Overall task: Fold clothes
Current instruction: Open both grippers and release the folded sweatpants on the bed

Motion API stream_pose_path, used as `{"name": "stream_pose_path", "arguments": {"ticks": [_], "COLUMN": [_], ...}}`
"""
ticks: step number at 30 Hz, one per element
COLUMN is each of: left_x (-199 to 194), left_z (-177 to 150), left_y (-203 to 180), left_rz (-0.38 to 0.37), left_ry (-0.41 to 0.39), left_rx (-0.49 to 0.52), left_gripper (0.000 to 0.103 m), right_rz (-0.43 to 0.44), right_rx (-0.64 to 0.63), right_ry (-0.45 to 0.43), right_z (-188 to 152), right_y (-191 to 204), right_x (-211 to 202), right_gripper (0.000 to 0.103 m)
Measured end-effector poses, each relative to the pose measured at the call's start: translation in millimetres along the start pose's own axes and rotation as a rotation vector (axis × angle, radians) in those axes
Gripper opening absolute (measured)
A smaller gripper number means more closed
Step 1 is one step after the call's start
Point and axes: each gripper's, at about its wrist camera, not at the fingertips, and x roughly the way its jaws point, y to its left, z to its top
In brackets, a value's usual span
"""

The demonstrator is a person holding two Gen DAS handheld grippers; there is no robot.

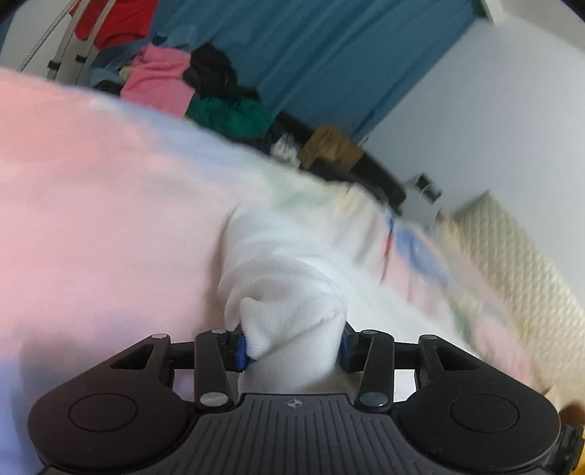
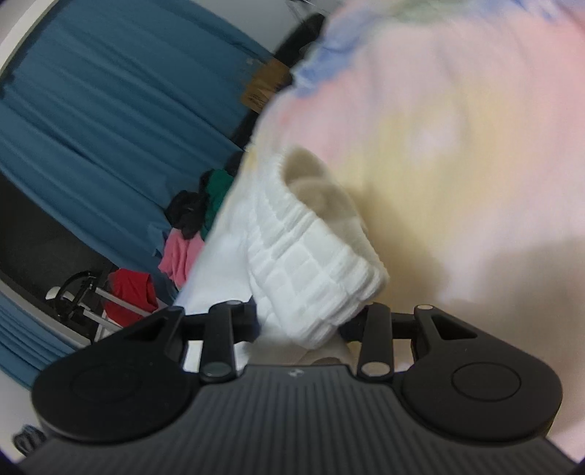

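the left gripper (image 1: 294, 347) is pinching a bunched end of a white knit sock (image 1: 289, 303) between its blue-padded fingers (image 1: 241, 350), which are standing drawn in close with only the wad of fabric between them. the sock is running forward from the jaws as a twisted white roll, lying over a pastel pink, blue and yellow patterned sheet (image 1: 91, 204) that is filling most of the left wrist view.

the right gripper (image 2: 298, 321) is closing on the ribbed, waffle-textured cuff of the sock (image 2: 310, 270); the cuff's open mouth is facing away from the camera, and the fabric is hiding the fingertips, though the black fingers are sitting tight against both sides of it.

beyond the patterned sheet (image 2: 457, 128), a heap of crumpled clothes in pink, black and green (image 1: 197, 87) is lying at its far edge, with a red garment (image 1: 113, 22) hanging over a metal rack behind the heap. a teal blue curtain (image 1: 329, 47) is hanging behind the heap, and a brown cardboard box (image 1: 331, 146) is sitting just past the sheet's edge. both views are blurring.
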Motion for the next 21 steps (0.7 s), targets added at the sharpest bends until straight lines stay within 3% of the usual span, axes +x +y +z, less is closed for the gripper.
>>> {"name": "stream_pose_path", "arguments": {"ticks": [4,7,10,16,21], "left_x": [1.7,-2.8,-21.7,-84.7,-150.3], "left_z": [-19.1,-9.9,0.5,12.4,8.4], "left_y": [13.7,9.1,-11.2,-71.5,-124.3], "left_rz": [0.027,0.056,0.121,0.149,0.142], "left_ry": [0.035,0.093,0.138,0.105,0.039], "left_rx": [0.009,0.005,0.082,0.228,0.338], "left_gripper": [0.053,0.059,0.064,0.078,0.082], "right_rz": [-0.026,-0.079,-0.133,-0.143,-0.096], "right_rx": [0.026,0.057,0.051,-0.134,-0.322], "right_ry": [0.01,0.056,0.095,0.066,0.009], "right_z": [-24.1,-17.6,-6.5,1.4,5.6], "right_y": [-18.3,-11.1,8.2,63.5,112.3], "right_x": [-4.8,-11.8,-36.2,-106.1,-164.7], "right_gripper": [0.045,0.051,0.052,0.052,0.052]}}
